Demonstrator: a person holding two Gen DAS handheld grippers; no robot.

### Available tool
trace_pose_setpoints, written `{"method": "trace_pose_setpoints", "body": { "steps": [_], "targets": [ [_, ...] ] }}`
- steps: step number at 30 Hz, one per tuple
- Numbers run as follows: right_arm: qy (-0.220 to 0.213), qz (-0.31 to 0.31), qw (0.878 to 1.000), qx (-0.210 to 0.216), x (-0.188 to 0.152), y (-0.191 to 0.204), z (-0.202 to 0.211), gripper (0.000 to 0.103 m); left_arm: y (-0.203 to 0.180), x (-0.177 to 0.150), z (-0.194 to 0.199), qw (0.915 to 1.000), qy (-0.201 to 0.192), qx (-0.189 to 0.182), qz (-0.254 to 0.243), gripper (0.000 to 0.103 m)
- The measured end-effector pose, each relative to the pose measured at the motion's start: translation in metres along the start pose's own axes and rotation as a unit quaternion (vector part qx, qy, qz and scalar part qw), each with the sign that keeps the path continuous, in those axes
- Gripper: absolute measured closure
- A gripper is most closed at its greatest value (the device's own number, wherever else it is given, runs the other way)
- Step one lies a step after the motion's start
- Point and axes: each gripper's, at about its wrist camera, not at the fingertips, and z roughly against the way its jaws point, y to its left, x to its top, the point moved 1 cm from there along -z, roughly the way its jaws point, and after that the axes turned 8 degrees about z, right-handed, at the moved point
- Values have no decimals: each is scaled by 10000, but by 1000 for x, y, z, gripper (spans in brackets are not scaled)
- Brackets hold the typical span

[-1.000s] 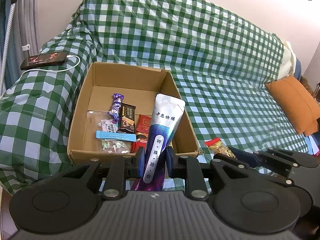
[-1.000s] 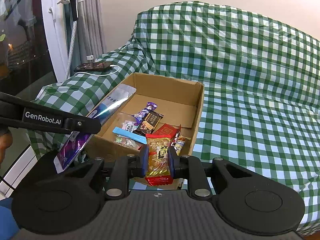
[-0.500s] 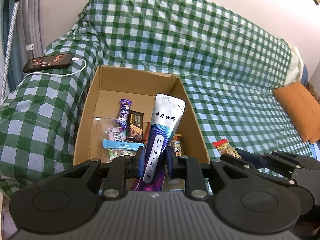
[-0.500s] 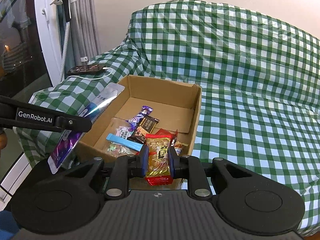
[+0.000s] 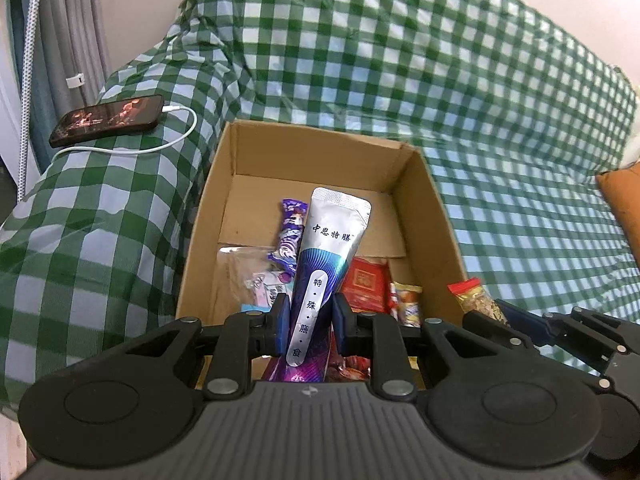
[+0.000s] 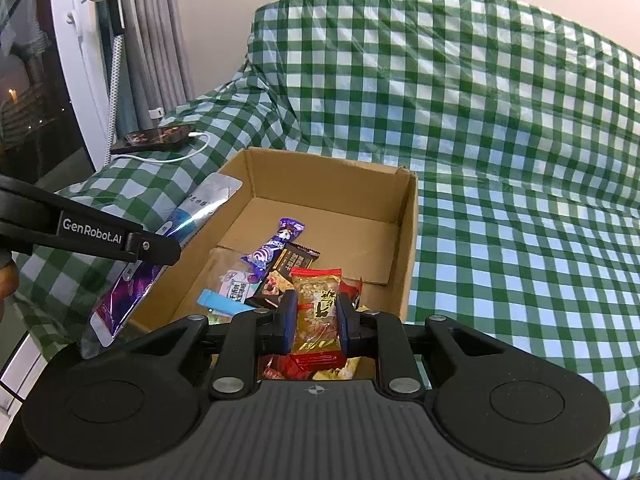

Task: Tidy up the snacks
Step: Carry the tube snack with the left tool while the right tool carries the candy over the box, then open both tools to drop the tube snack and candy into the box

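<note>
The silver pouch (image 5: 320, 276) stands upright in the left gripper (image 5: 307, 326), jaws closed on its lower half, above the near end of the box (image 5: 320, 148). The right gripper (image 6: 317, 325) holds the nut pack (image 6: 318, 312) the same way (jaws pressed on both its sides), over the box's near right corner. Inside lie a purple bar (image 6: 272, 250), a brown bar (image 6: 286, 268), a blue stick (image 6: 220, 302) and a red packet (image 5: 364, 280). The box rests on the checked sofa (image 6: 500, 120); a phone (image 5: 108, 120) lies on its armrest, plugged into a cable (image 5: 176, 136).

Black plastic gripper (image 6: 316, 320) w/ blue pads, silver screws, "GenRobot.AI" marking.
</note>
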Motion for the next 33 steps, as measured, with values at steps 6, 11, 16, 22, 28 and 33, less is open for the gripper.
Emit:
{"method": "trace_pose_setpoints", "body": {
  "steps": [6, 11, 16, 22, 28, 33],
  "targets": [
    [135, -65, 9999, 39, 9, -10, -34, 81, -1, 17, -34, 9998, 162, 122, -52, 78],
    [247, -131, 9996, 53, 13, -21, -63, 81, 0, 27, -64, 9993, 323, 199, -74, 78],
    [350, -166, 9992, 50, 15, -30, -91, 81, -1, 31, -91, 9983, 477, 312, -132, 78],
    [397, -258, 9988, 109, 16, -39, -118, 70, 3, 35, -113, 9970, 556, 501, -196, 20],
    [315, -326, 9989, -91, 18, -45, -108, 19, 10, 34, -88, 9950, 93, 952, -292, 0],
    [483, -370, 9980, -181, 0, -28, -75, 11, 11, 13, -62, 9900, 170, 1311, -494, 0]
  ]
}}
